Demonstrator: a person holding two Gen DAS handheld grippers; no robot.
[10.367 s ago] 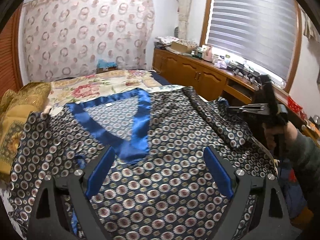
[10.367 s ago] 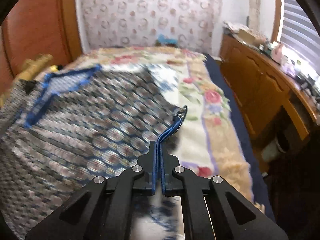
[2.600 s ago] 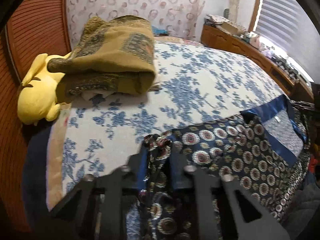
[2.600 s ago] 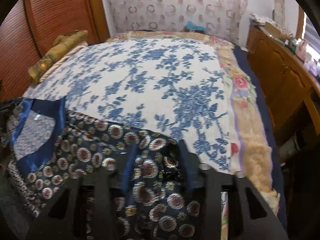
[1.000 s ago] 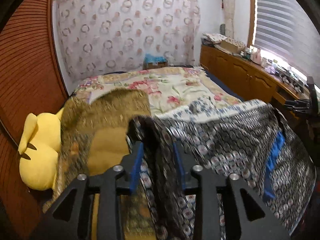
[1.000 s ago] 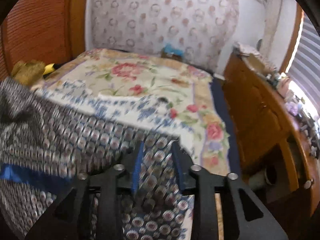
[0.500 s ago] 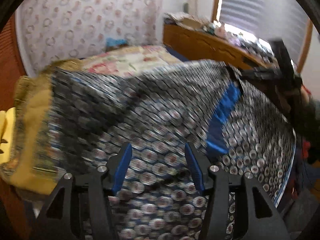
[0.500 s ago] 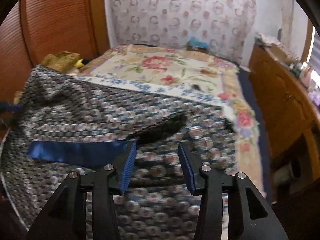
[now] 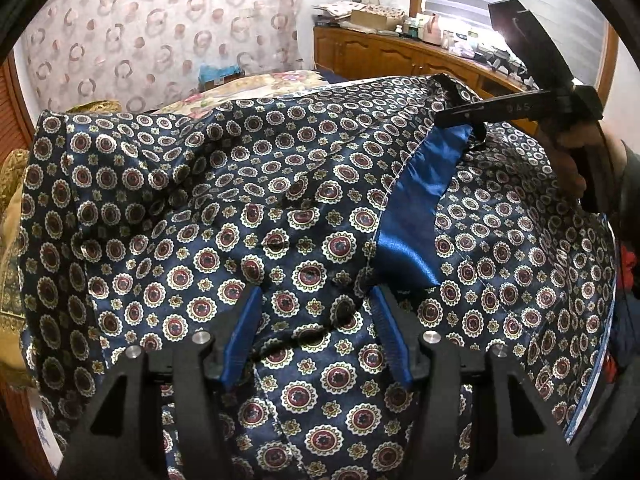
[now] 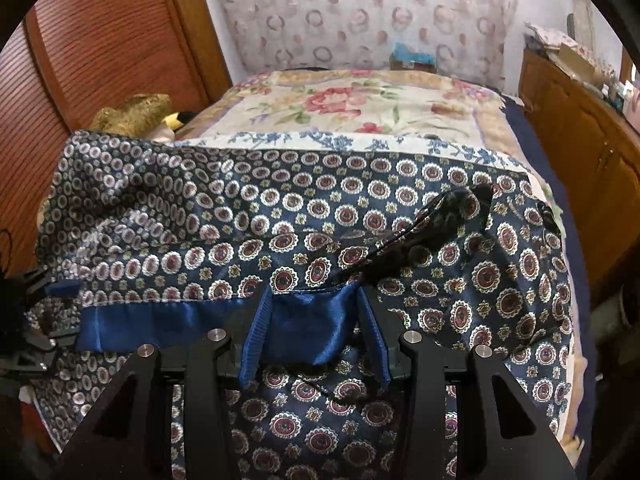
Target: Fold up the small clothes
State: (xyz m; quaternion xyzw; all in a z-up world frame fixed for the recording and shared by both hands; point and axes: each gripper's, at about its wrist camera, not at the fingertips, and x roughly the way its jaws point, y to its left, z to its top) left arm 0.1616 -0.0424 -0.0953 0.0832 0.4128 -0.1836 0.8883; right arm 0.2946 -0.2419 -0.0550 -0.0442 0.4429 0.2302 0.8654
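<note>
The patterned shirt [image 9: 280, 208] lies spread across the near end of the bed [image 10: 360, 100], reaching its right edge. The left tool [image 9: 316, 336] is spread, cloth beneath untouched. The right tool [image 10: 316, 332] is closing with the blue band [image 10: 168, 320] between its pads, not yet pinched. Best take the band squarely, then flatten wrinkles before creasing.

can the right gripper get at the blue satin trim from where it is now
Probably yes. The blue trim lies on top of the patterned garment, directly between the right gripper's fingers, with nothing covering it. The jaws are closing around it but do not look clamped yet.
</note>
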